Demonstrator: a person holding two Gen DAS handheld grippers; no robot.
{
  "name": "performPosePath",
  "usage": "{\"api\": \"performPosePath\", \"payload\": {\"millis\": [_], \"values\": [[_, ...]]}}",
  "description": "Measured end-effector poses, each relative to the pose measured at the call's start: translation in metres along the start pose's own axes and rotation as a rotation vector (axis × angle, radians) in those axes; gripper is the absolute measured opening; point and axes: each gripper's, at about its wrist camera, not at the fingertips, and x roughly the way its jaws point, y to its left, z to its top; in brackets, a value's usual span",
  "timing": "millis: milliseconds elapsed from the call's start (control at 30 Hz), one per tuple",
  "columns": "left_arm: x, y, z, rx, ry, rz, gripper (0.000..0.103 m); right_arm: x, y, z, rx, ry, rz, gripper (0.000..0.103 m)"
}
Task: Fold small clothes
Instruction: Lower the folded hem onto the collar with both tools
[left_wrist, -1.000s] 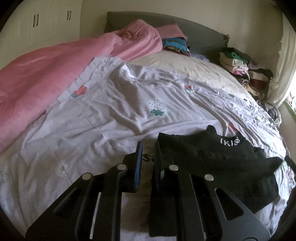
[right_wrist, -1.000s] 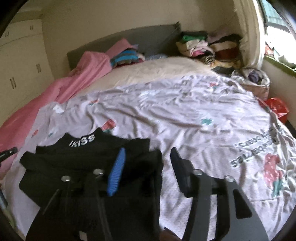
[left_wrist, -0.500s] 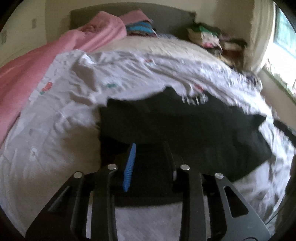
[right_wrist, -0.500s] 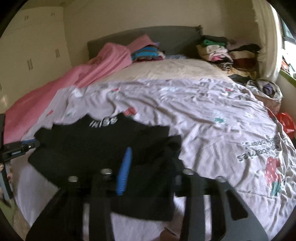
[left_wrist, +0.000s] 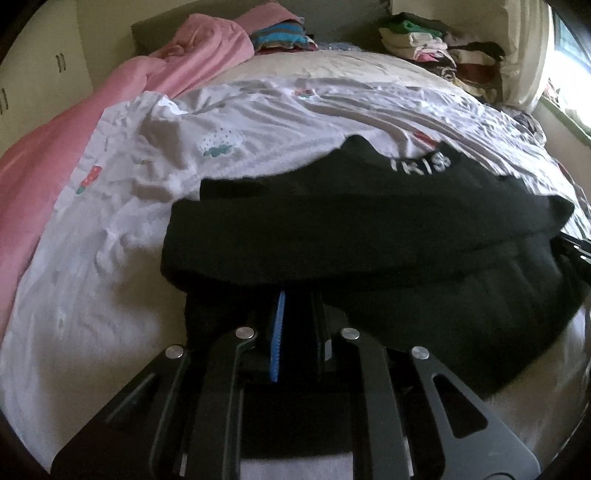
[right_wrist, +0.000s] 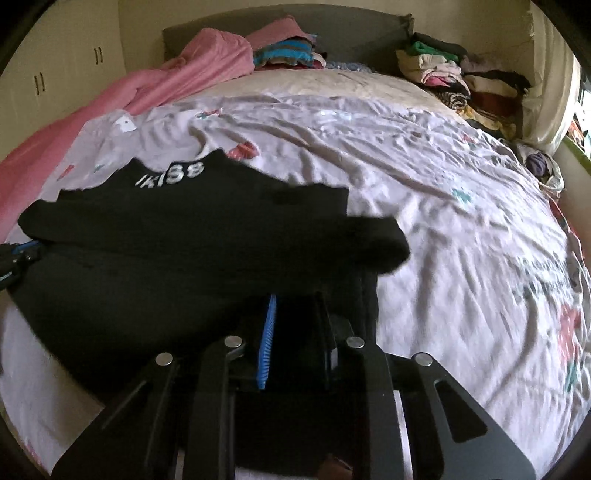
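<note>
A black top (left_wrist: 369, 236) with white lettering at its collar lies on the white printed sheet (left_wrist: 129, 192) near the bed's front edge; it also shows in the right wrist view (right_wrist: 184, 236). My left gripper (left_wrist: 297, 306) is shut on the top's lower left hem. My right gripper (right_wrist: 295, 310) is shut on the top's lower right hem. Black cloth fills the gap between each pair of fingers. The left gripper's tip shows at the left edge of the right wrist view (right_wrist: 14, 254).
A pink blanket (left_wrist: 55, 147) lies along the bed's left side. Folded clothes (right_wrist: 461, 77) are stacked at the far right by the headboard, and striped clothes (right_wrist: 288, 53) at the head. A wardrobe (right_wrist: 55, 74) stands at the left.
Both grippers moved onto the black top's lower hem and closed on it. The right gripper was wide open a second ago. The hem is lifted and the top bunches.
</note>
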Motion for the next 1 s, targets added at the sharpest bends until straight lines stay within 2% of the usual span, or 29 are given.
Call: {"api": "performPosePath", "payload": {"millis": [333,367,400,433,567,667,733,833,900,933,967,1000], "values": [[0.016,0.029,0.036,-0.155,-0.055,-0.017,0.009,0.031,-0.018,0.047,0.102,-0.025,0.034,0.019],[0.015,0.034,0.039,-0.179,-0.067,-0.008,0.01,0.033,-0.021,0.051,0.111,-0.029,0.03,0.019],[0.014,0.039,0.04,-0.199,-0.079,-0.003,0.019,0.034,-0.022,0.053,0.113,-0.035,0.023,0.019],[0.012,0.044,0.04,-0.214,-0.089,-0.006,0.022,0.035,-0.023,0.054,0.115,-0.04,0.016,0.019],[0.009,0.06,0.04,-0.253,-0.11,0.013,0.022,0.034,-0.032,0.056,0.141,-0.06,-0.009,0.02],[0.015,0.072,0.039,-0.284,-0.094,0.01,0.03,0.03,-0.038,0.057,0.146,-0.077,-0.04,0.027],[0.022,0.077,0.038,-0.3,-0.069,-0.015,0.04,0.033,-0.045,0.059,0.156,-0.054,-0.043,0.042],[0.029,0.078,0.037,-0.296,-0.055,-0.026,0.045,0.04,-0.049,0.061,0.166,-0.022,-0.047,0.05],[0.031,0.076,0.036,-0.284,-0.055,-0.032,0.044,0.047,-0.051,0.061,0.173,0.003,-0.031,0.05],[0.032,0.075,0.036,-0.276,-0.06,-0.033,0.04,0.049,-0.051,0.061,0.178,0.007,-0.03,0.05],[0.032,0.074,0.035,-0.267,-0.063,-0.042,0.032,0.051,-0.052,0.061,0.187,0.01,-0.025,0.049],[0.032,0.072,0.035,-0.26,-0.064,-0.058,0.012,0.052,-0.052,0.061,0.192,0.01,-0.017,0.042]]}}
